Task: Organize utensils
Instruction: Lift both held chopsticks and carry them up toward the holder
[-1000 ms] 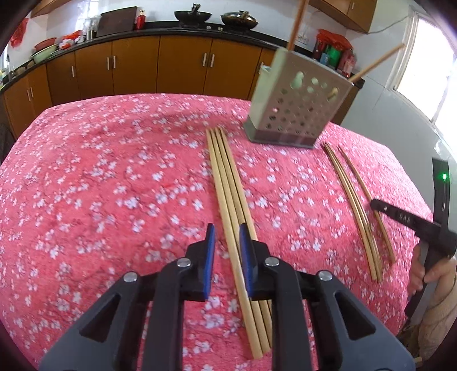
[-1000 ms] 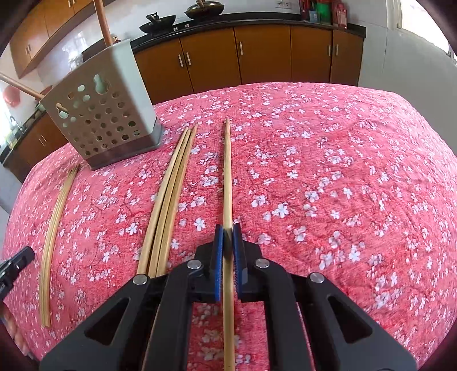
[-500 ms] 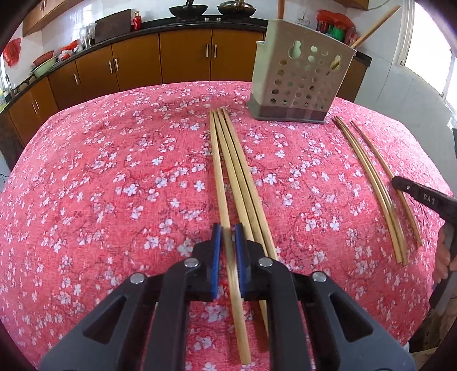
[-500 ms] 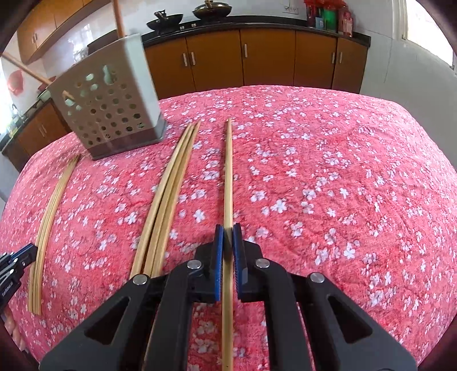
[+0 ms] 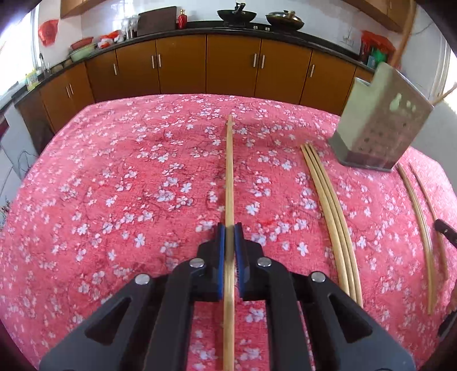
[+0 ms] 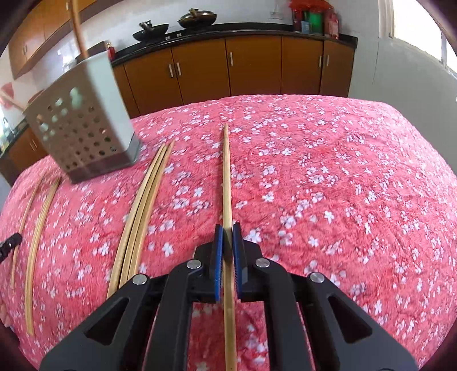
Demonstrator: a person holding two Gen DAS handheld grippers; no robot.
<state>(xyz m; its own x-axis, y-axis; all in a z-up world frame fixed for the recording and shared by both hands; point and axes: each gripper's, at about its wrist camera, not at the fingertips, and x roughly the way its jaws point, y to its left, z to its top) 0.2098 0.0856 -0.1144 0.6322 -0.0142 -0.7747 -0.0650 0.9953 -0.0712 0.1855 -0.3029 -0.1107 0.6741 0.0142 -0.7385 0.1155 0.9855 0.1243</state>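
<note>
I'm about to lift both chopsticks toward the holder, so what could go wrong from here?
1. Each hand-held gripper, left and right, pinches its chopstick near one end; the long free end may swing or slip.
2. The holder already contains sticks that could block entry.

1. Tablecloth: pink-red ground, printed all over with small white blossoms and darker red branch lines.
2. Chopsticks: pale tan bamboo, plain, no markings.
3. Utensil holder: grey-beige walls pierced with rows of round holes; darker brownish band at the base.
4. Left gripper: black body, blue pads, silver screw heads.
5. Right gripper: black body, blue pads, silver screw heads.
6. Cabinets: orange-brown wooden doors, silver bar handles.
7. Countertop: black.
8. Woks: black.
9. Wall tiles: glossy white.
</note>
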